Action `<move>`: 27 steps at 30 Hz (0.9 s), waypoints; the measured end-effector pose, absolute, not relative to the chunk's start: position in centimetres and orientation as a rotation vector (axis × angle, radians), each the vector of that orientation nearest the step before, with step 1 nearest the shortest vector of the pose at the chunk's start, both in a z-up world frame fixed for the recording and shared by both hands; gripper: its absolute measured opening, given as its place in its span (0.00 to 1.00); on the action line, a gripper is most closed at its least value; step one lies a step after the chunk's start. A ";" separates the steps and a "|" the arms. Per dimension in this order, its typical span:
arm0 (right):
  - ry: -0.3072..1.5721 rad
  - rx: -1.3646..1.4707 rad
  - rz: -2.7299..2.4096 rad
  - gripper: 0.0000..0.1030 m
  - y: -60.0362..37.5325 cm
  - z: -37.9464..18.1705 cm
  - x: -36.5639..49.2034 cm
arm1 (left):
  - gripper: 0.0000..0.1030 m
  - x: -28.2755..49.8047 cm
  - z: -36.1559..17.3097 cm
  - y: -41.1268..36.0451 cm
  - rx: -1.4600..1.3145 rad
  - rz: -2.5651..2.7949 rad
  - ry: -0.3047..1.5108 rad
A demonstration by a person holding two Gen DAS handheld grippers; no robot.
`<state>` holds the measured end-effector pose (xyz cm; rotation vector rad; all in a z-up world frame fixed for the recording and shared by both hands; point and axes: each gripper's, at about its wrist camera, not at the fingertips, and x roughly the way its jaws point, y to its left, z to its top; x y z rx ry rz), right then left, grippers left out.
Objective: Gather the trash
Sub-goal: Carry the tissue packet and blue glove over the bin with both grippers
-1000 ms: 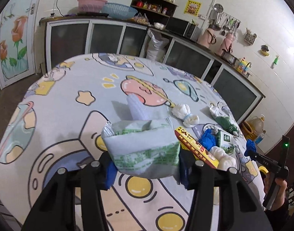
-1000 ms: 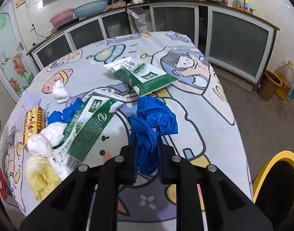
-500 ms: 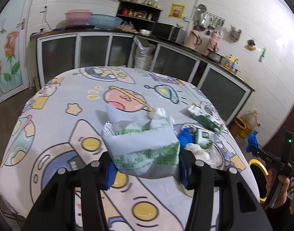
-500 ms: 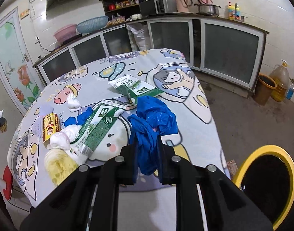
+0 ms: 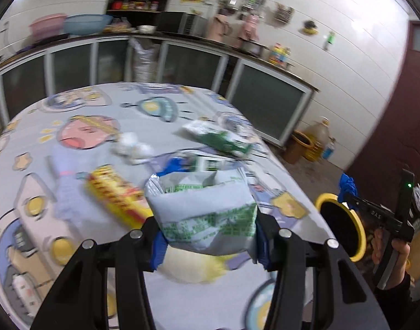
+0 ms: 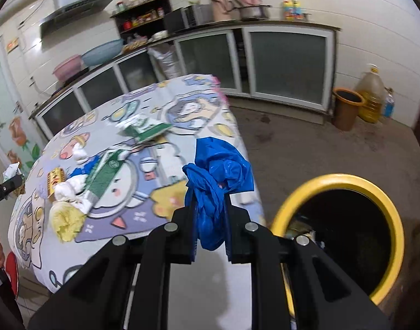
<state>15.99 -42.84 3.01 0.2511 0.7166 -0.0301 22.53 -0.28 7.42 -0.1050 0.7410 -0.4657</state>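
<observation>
My left gripper (image 5: 208,236) is shut on a white and green plastic packet (image 5: 204,209), held above the cartoon tablecloth (image 5: 72,126). My right gripper (image 6: 210,225) is shut on a crumpled blue plastic bag (image 6: 218,176), off the table's end and next to a yellow-rimmed black bin (image 6: 345,228). The right gripper with the blue bag also shows in the left wrist view (image 5: 347,189), above the bin (image 5: 339,225). On the table lie a yellow and red wrapper (image 5: 113,192), green and white packets (image 5: 221,137), white crumpled tissue (image 5: 133,148) and a yellow wad (image 6: 65,220).
The table (image 6: 182,115) stands in a kitchen with glass-door cabinets (image 6: 287,63) along the walls. A brown bucket (image 6: 347,107) and an oil jug (image 6: 372,93) stand on the floor by the far cabinets. Bare concrete floor (image 6: 306,148) lies beyond the bin.
Both grippers have swung away from the table toward the yellow bin, each keeping its hold. The bin now fills the lower right of the right wrist view.
</observation>
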 end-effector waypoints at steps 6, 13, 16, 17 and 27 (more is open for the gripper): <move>0.703 0.297 -0.146 0.15 -47.8 2.6 12.9 | 0.47 22.8 7.4 -9.2 -0.029 -0.643 0.742; 0.708 0.350 -0.254 0.15 -52.6 1.2 9.6 | 0.47 22.8 6.1 -20.6 0.062 -0.829 0.785; 0.717 0.370 -0.284 0.15 -54.1 0.4 8.6 | 0.47 22.5 5.1 -24.9 0.094 -0.887 0.812; 0.721 0.375 -0.290 0.15 -54.4 0.2 8.3 | 0.47 22.6 4.9 -25.7 0.098 -0.897 0.819; 0.782 0.431 -0.335 0.15 -57.4 -3.2 7.5 | 0.47 21.4 0.9 -35.7 0.196 -0.997 0.887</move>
